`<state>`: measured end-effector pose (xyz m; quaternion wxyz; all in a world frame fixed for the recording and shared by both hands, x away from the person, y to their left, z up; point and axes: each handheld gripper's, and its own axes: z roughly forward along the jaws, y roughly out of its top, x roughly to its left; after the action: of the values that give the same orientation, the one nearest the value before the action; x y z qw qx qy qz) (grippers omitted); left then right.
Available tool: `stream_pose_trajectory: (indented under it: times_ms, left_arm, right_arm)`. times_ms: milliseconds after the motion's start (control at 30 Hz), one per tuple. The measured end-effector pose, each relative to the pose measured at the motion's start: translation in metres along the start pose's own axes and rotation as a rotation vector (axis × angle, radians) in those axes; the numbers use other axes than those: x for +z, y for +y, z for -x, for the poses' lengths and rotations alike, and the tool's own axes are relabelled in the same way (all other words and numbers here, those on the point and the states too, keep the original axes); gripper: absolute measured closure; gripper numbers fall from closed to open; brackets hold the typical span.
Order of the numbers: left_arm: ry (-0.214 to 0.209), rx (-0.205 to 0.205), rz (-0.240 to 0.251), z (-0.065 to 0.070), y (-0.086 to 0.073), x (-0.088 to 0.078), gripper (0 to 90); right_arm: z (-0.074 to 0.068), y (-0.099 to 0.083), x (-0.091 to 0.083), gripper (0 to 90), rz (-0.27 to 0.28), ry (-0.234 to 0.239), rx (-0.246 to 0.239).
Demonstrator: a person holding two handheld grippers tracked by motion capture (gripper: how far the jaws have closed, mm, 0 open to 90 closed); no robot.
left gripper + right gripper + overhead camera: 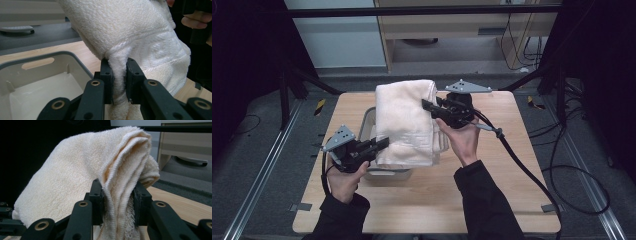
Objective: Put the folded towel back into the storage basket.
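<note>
Two grippers share one load — a folded cream towel (406, 122) held up over a grey bin (368, 121) on the wooden table (492, 190). From the high view, the left gripper (382, 144) bites the towel's near left corner and the right gripper (428, 106) bites its far right edge, so the cloth spans between them and hides most of the bin beneath. It looks light and thoroughly limp: thick terry, several layers deep, which I judge will sag wherever it is unsupported and slide out of its fold if one side lets go first. In the left gripper view, the jaws are clamped on a bunched hem of the towel (120, 82), squeezing it narrow between the pads, while the bin (47, 75) sits open and bare just below and to the side. That pinch takes few layers, so it is likely the weaker hold. In the right gripper view, the jaws are closed on a fat stack of folded edges (120, 205), with a frayed fringe hanging between them; the rest of the towel humps up and away. Best purchase, I think, is on such stacked edges near the corners — deep in the pads, not at the loose fringe, where the soft pile could creep free.
</note>
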<state>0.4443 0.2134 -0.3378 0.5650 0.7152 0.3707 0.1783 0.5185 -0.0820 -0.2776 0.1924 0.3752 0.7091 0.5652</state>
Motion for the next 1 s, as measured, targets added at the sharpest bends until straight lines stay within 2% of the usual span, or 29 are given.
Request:
stream_pose_trajectory:
  times_ms: [667,1000]
  left_arm:
    - [0.1,0.001,0.007,-0.025,-0.002,-0.024,77.6]
    - [0.138,-0.008,-0.002,-0.04,-0.007,-0.027,77.6]
  right_arm:
    - [-0.021,0.005,0.043,67.0,-0.003,0.027,0.003]
    - [-0.028,0.003,0.066,67.0,-0.02,0.031,0.012]
